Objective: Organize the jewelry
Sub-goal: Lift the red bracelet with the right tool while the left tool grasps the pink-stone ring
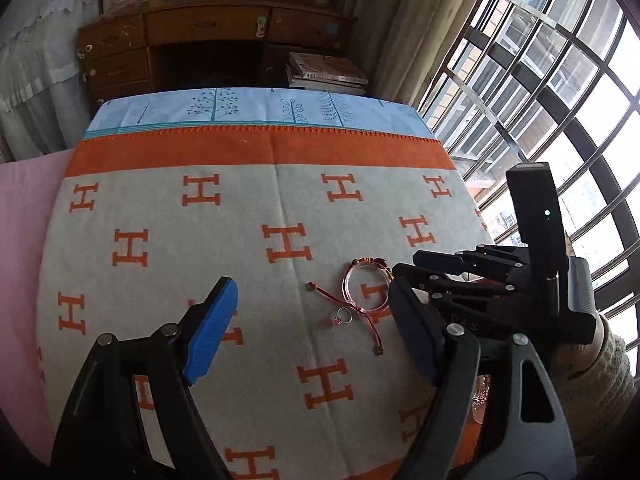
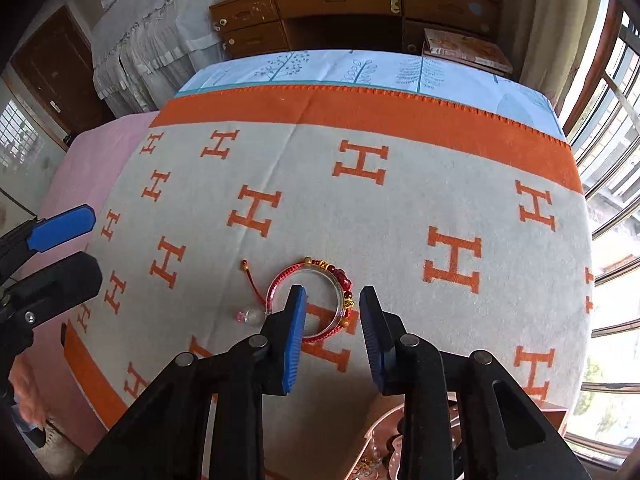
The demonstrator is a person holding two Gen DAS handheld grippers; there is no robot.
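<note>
The right gripper (image 2: 332,332) was held spread, nothing pinched, its pads straddling the near right arc of the bracelet (image 2: 310,298), which lay flat on the blanket (image 2: 400,220) just ahead. A red cord trailed left from the bracelet, and a small ring (image 2: 251,315) was seen beside it. The left gripper (image 1: 308,332) was also spread and empty, farther off to the left. A jewelry box (image 2: 384,440) was glimpsed under the right gripper.
</note>
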